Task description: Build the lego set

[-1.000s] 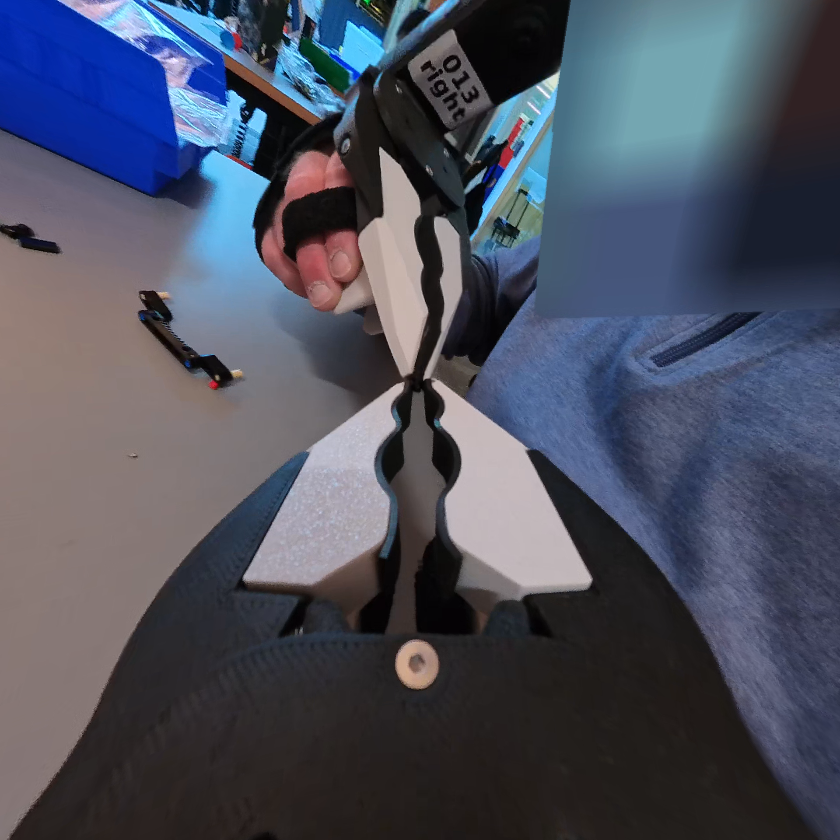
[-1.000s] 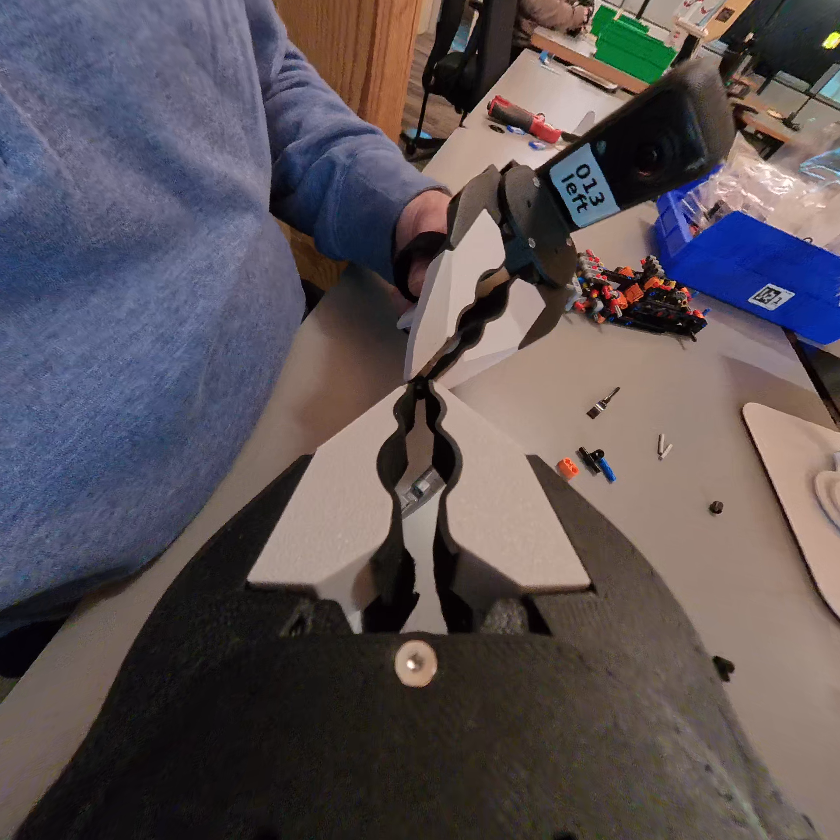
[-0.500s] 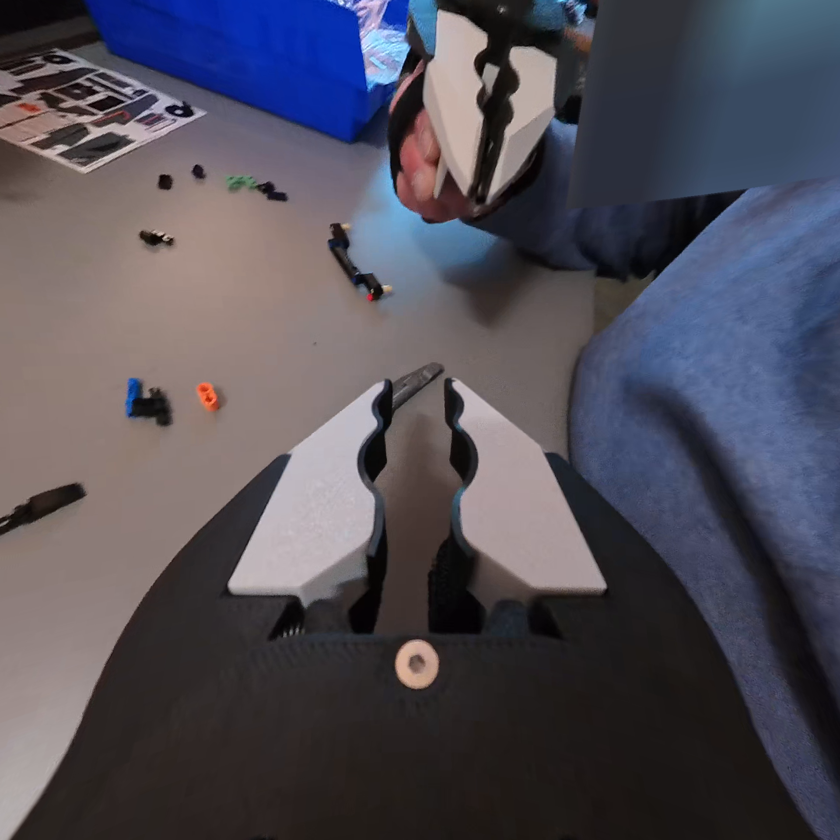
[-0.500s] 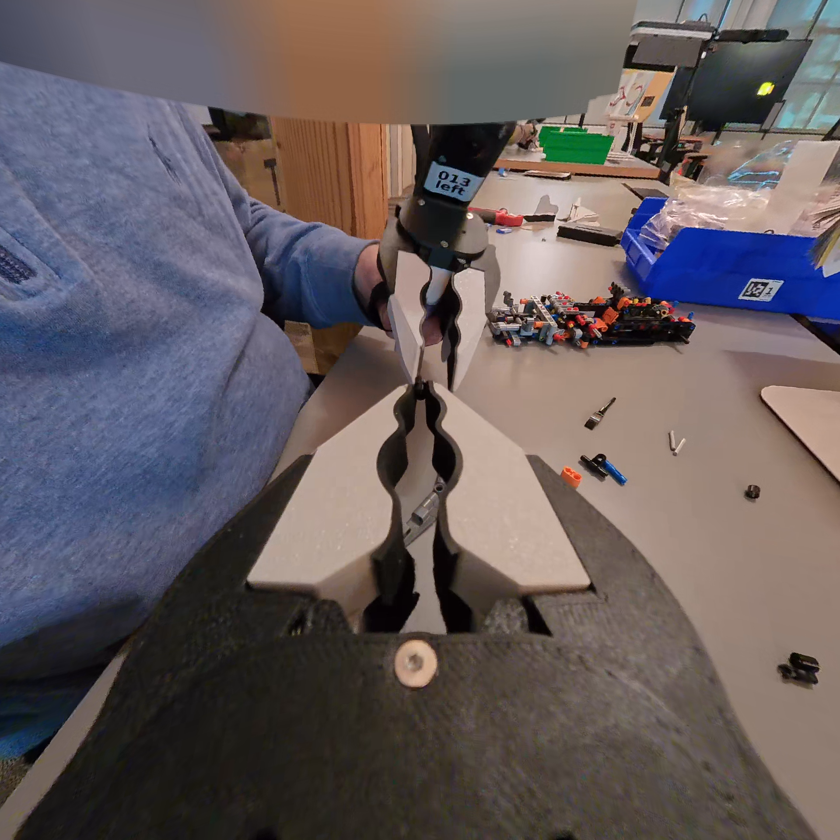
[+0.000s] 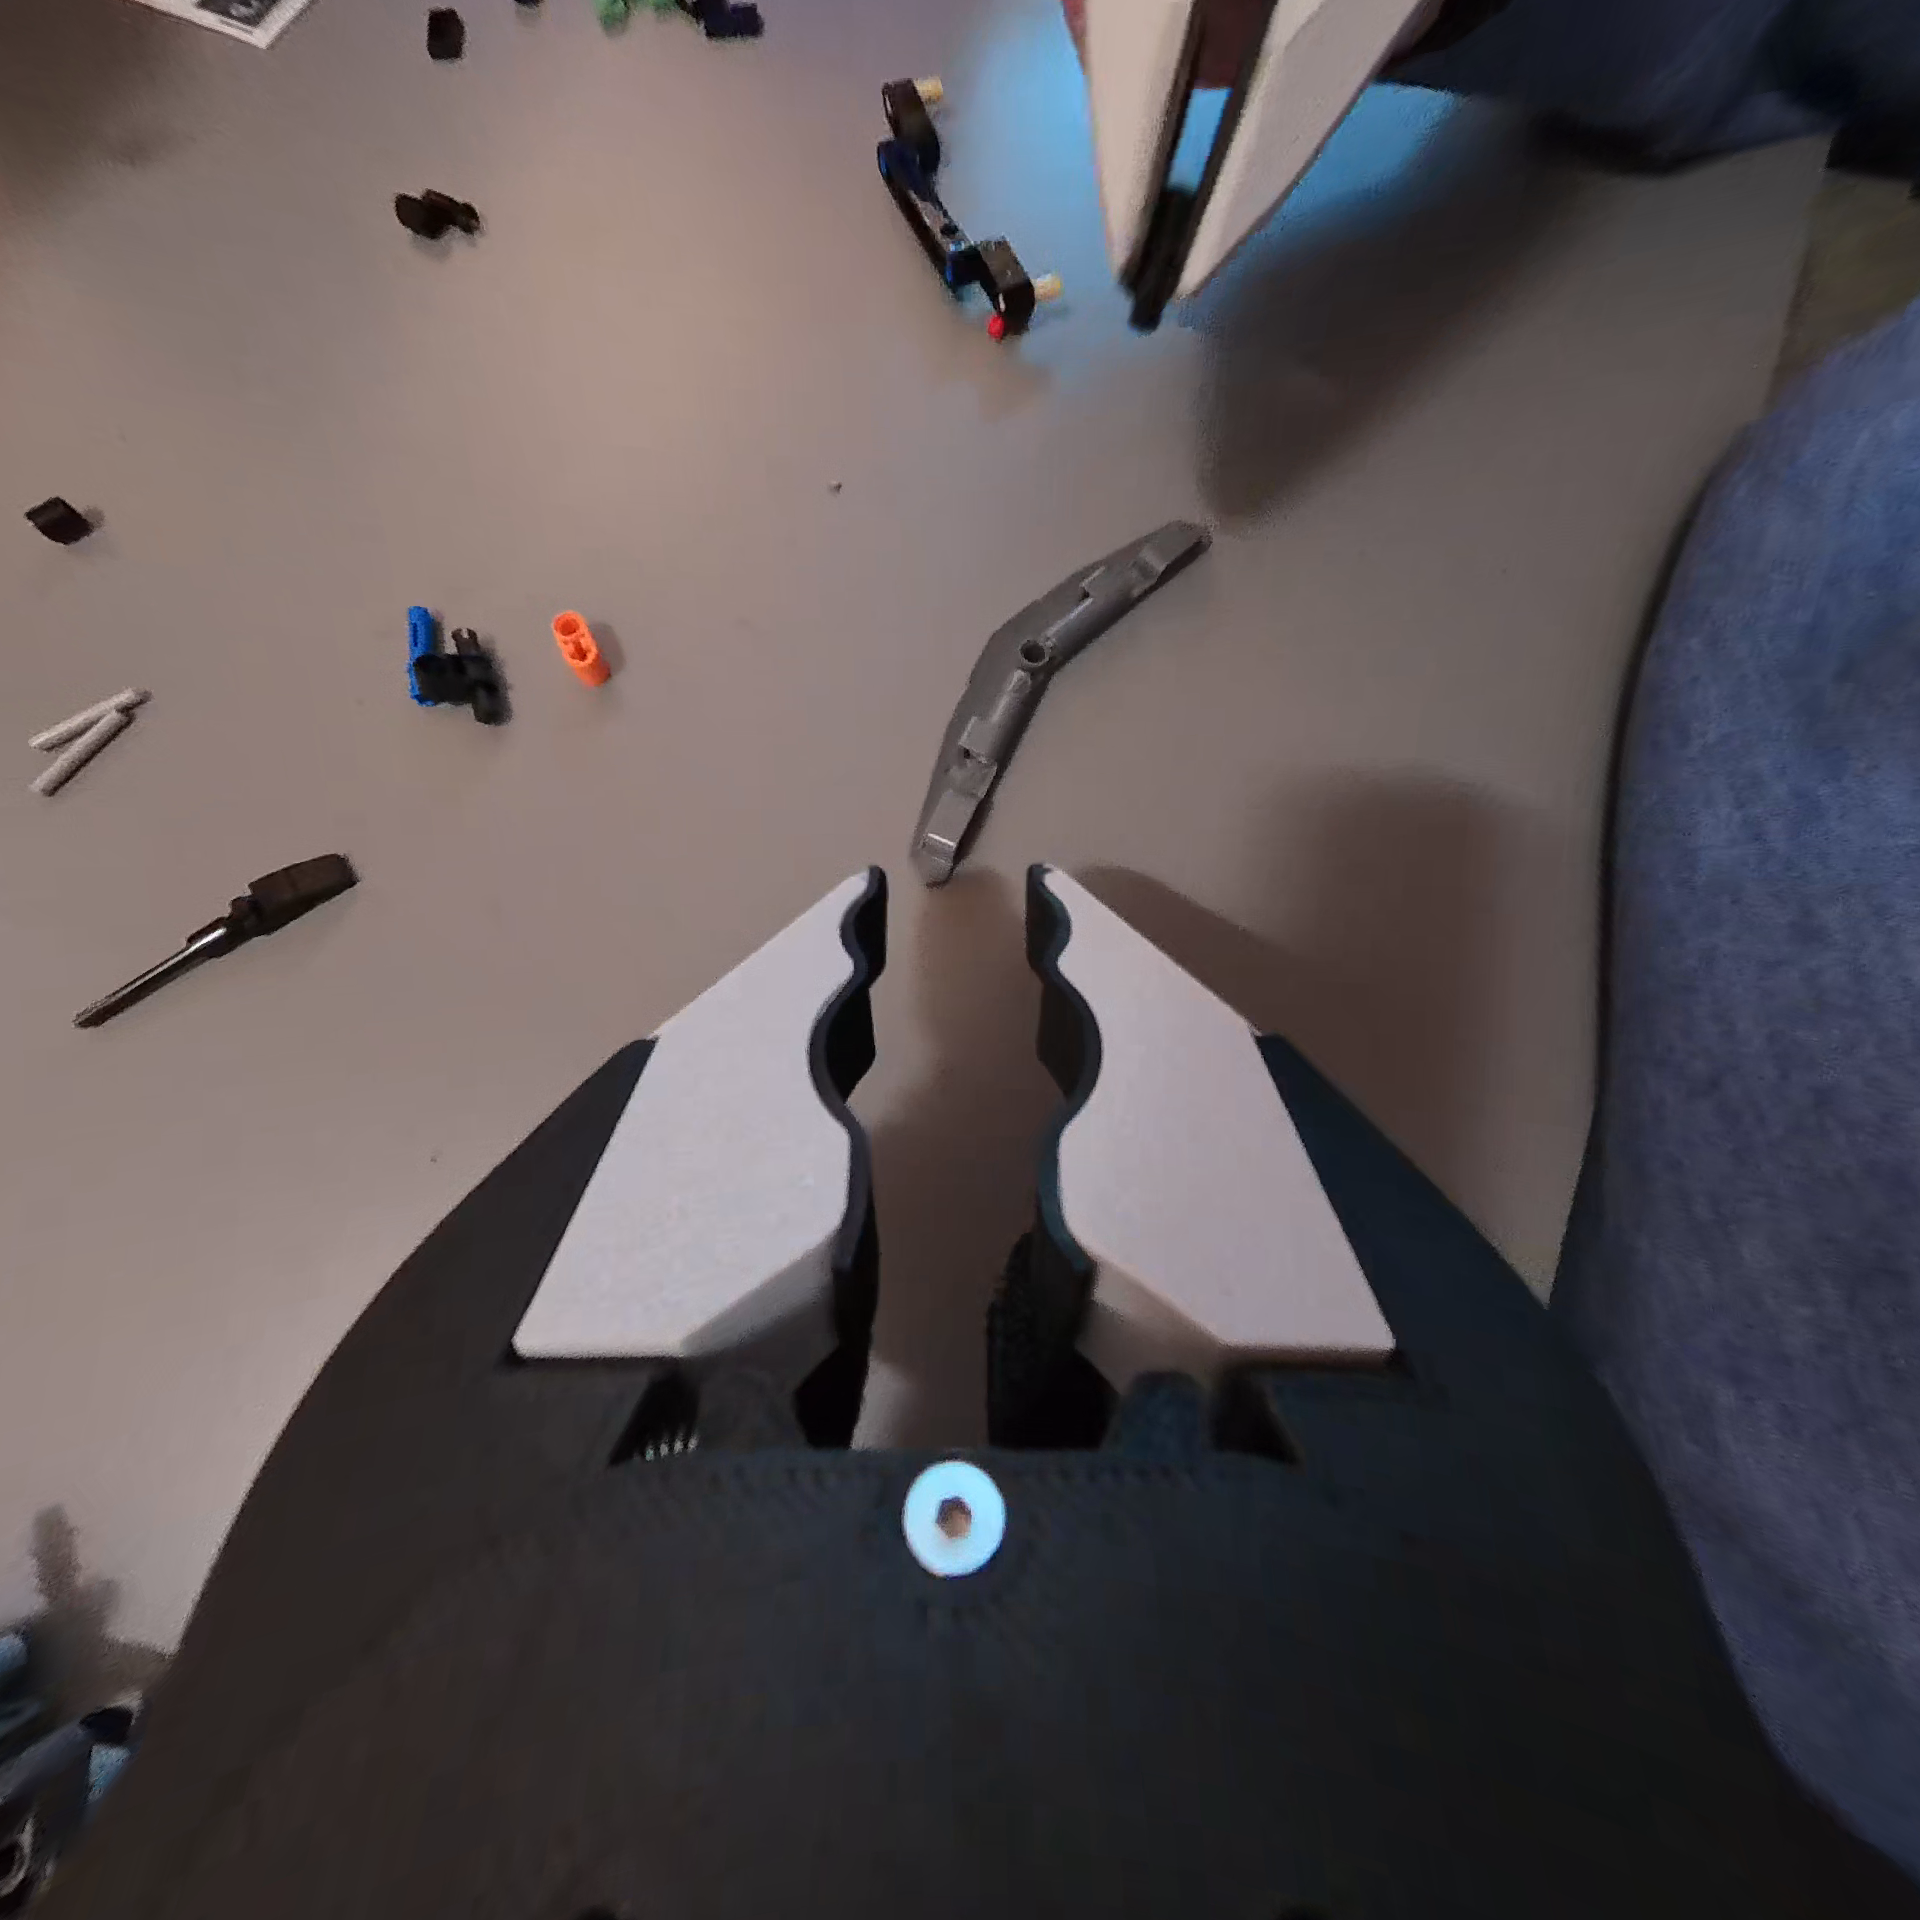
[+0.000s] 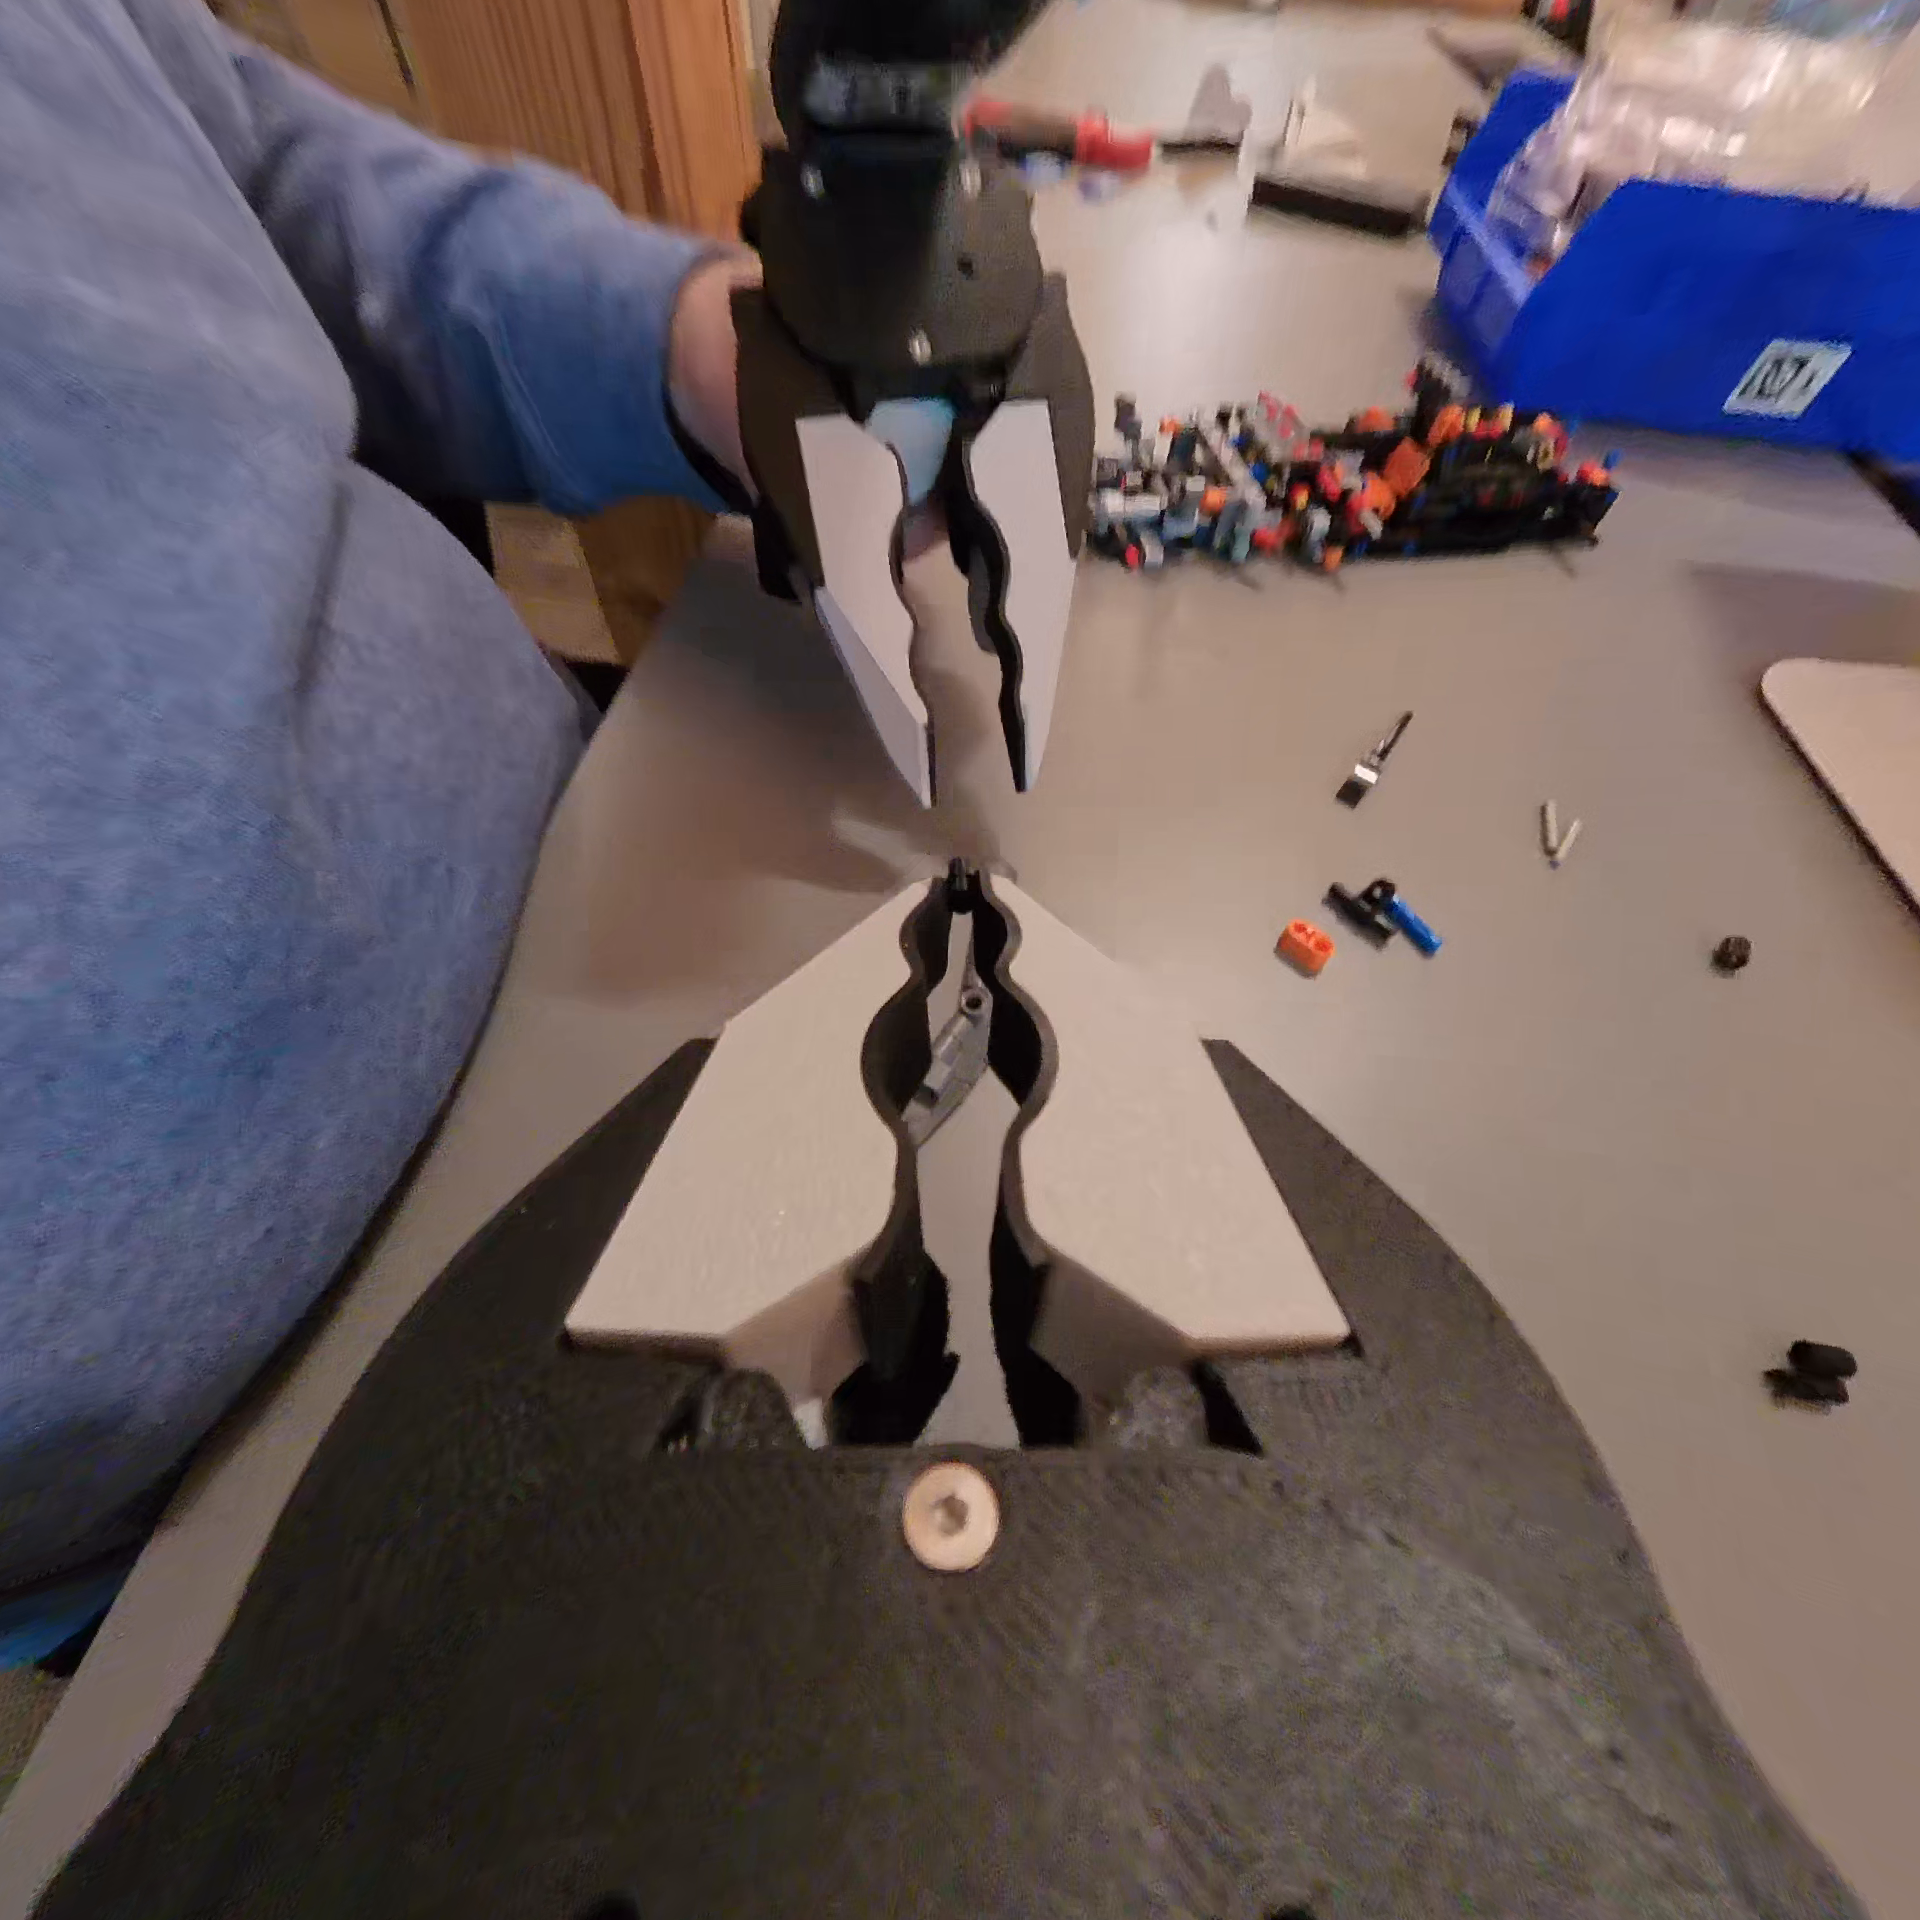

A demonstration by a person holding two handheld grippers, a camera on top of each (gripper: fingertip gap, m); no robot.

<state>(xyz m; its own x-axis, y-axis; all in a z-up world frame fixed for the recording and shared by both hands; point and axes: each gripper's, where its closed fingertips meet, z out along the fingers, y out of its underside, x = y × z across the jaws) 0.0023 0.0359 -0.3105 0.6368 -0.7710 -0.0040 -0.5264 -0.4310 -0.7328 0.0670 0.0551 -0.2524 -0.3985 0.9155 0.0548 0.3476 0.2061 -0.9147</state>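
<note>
Motion blur smears partly built model [image 6: 1351, 488] behind left hand-held gripper [image 6: 971, 784].

two grippers show: the left gripper [image 5: 954, 883] and the right gripper [image 6: 966, 883]. on the table [image 5: 623, 416] lie one curved grey lego piece [image 5: 1039, 686], one orange connector [image 5: 580, 647], one blue-and-black pin assembly [image 5: 449, 665], two light grey pins [image 5: 83, 736], one black axle piece [image 5: 223, 930] and one black beam assembly [image 5: 961, 234]. upper right of the right wrist view: one blue bin [image 6: 1704, 301], one part-built lego model [image 6: 1351, 488].
</note>
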